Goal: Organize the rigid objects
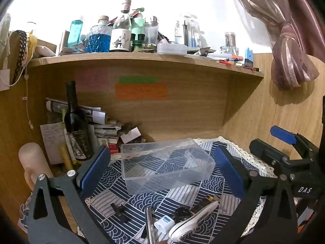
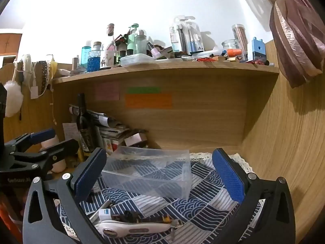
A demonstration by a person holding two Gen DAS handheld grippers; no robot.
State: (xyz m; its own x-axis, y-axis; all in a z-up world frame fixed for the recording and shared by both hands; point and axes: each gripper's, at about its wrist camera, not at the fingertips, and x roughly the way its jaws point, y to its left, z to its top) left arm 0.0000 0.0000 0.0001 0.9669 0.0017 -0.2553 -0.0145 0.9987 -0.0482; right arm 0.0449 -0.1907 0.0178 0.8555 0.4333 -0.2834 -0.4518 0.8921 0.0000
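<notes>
A clear plastic box (image 1: 166, 164) with dividers sits empty on the blue patterned cloth (image 1: 215, 154); it also shows in the right wrist view (image 2: 148, 172). In front of it lies a pile of small items: a white handled tool (image 1: 193, 221) (image 2: 138, 226), a white plug (image 1: 164, 224), a metal rod (image 1: 150, 225) and a black clip (image 1: 119, 211). My left gripper (image 1: 162, 172) is open and empty, hovering above the pile. My right gripper (image 2: 160, 174) is open and empty, also above the pile. Each gripper shows in the other's view, the right (image 1: 284, 148) and the left (image 2: 38, 144).
A dark wine bottle (image 1: 76, 122) and stacked papers (image 1: 105, 130) stand at the back left under a wooden shelf (image 1: 146, 60) crowded with bottles. A pink curtain (image 1: 288, 61) hangs at right. Wooden walls enclose the desk nook.
</notes>
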